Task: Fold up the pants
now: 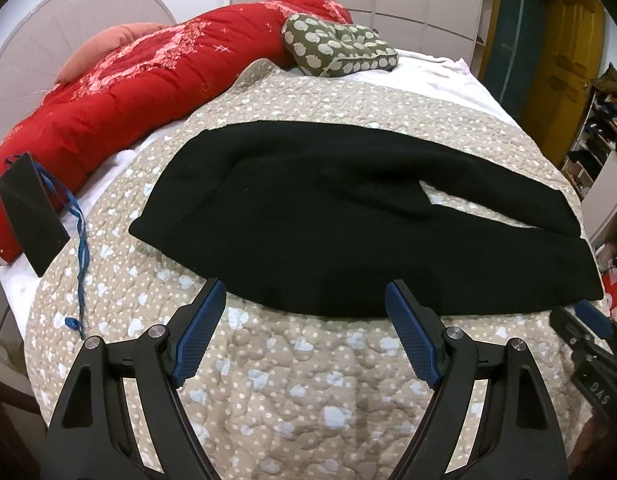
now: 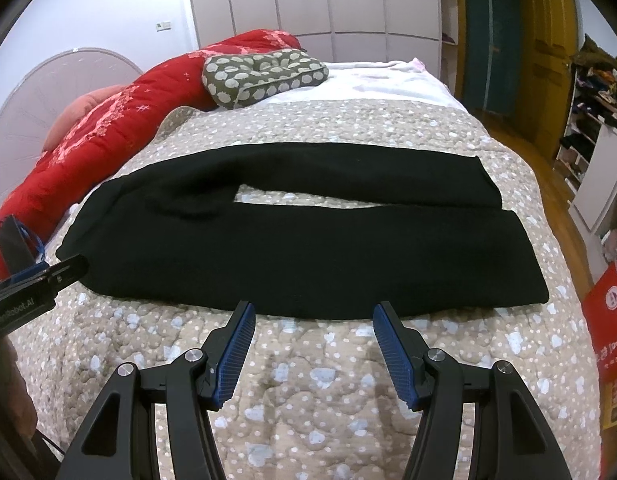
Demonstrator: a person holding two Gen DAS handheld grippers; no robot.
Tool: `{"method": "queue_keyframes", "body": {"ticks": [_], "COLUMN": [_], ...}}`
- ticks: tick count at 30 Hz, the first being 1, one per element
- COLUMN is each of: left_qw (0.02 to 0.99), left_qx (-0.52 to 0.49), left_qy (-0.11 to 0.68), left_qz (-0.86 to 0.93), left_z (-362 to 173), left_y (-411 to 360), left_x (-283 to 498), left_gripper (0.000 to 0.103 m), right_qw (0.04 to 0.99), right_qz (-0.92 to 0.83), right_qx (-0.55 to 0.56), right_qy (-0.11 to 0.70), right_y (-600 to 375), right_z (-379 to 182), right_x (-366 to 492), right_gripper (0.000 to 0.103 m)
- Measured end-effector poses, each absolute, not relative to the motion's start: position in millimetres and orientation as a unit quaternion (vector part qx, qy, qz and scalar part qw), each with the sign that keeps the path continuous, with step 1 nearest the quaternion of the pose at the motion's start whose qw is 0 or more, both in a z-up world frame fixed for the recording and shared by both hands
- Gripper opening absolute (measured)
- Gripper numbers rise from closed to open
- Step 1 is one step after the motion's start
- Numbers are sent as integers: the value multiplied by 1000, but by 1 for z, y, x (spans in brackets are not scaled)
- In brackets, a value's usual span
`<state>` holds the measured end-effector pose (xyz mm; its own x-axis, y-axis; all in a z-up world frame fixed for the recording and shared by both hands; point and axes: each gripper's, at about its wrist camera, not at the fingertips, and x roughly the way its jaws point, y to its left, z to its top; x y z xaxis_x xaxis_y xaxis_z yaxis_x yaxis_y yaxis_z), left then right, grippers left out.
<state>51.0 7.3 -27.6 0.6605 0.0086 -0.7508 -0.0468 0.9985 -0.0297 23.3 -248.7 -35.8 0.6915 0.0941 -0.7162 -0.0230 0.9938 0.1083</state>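
Black pants lie flat across the beige dotted quilt, waist to the left, two legs running right with a narrow gap between them. They also show in the right wrist view. My left gripper is open and empty, just in front of the pants' near edge by the waist half. My right gripper is open and empty, at the near edge of the nearer leg. The right gripper's body shows at the left wrist view's right edge; the left one's at the right wrist view's left.
A red quilt and a green patterned cushion lie at the bed's far side. A black card with a blue lanyard lies left. Bed edge and wooden floor are right, with shelves and a red bag.
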Motion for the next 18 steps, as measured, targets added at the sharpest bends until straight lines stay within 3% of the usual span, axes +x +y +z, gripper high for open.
{"method": "queue_keyframes", "body": {"ticks": [12, 18], "left_qw": [899, 875], "left_qx": [-52, -185], "left_qy": [434, 446], "left_qz": [40, 25], "left_z": [-43, -54], "left_y": [43, 92], "left_x": [65, 69], "left_gripper": [82, 82], "right_qw": [905, 900], "right_qz": [3, 0], "right_qx": [87, 119], "right_qy": [417, 418], "right_y": [-297, -325], "right_z": [-55, -63], "right_x": [24, 10], "right_gripper": [59, 59]}}
